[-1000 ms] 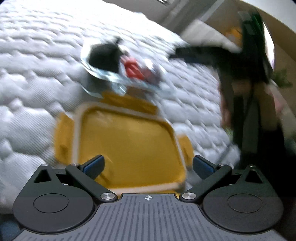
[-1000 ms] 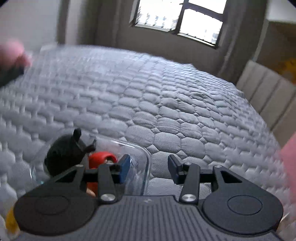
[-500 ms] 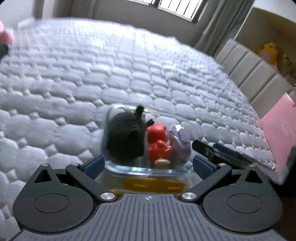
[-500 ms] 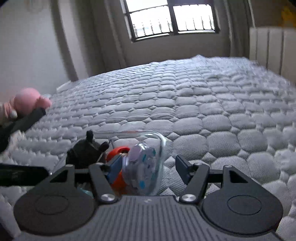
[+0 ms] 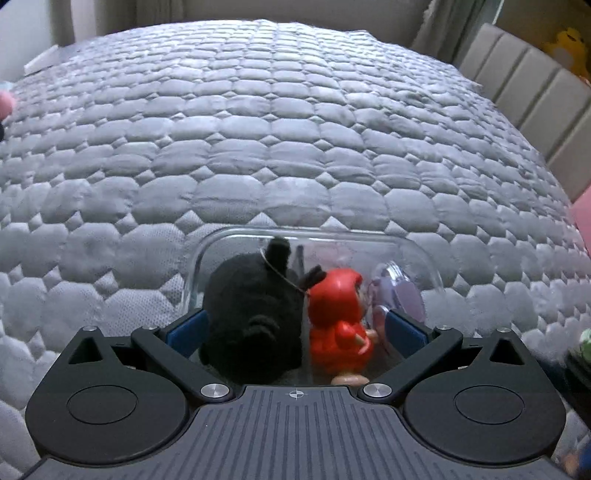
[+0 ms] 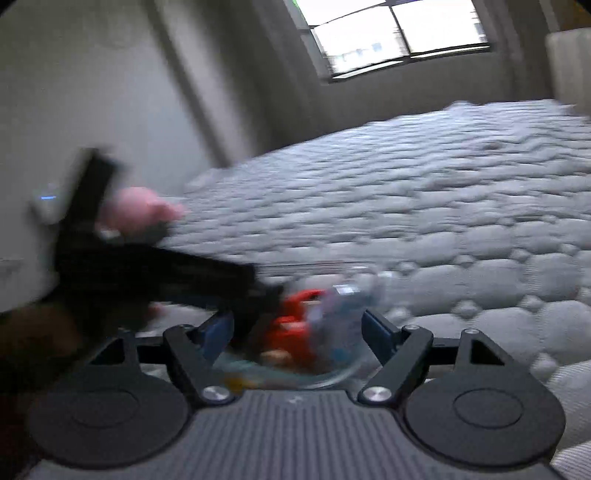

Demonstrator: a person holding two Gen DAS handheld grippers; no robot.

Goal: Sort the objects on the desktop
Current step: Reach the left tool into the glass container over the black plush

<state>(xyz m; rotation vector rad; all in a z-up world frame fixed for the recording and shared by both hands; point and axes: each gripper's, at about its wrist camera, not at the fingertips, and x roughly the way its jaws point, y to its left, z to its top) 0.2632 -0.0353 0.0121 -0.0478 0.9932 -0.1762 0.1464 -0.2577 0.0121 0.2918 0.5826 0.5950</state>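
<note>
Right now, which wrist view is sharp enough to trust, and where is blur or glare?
Left wrist view: sharp on the black plush and red figurine, fisheye bending the bedspread. Right wrist view: motion-smeared throughout, window blown out.

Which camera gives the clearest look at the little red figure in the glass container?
The left wrist view: the red figure is sharp and close inside the glass container. The right wrist view shows only a motion-blurred red smear.

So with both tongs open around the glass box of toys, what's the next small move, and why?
Probably close the left tongs on the glass box. Their jaws are open, straddling its near end, where the black plush and red figure sit. The right view is motion-blurred, so the right tongs look less settled.
</note>
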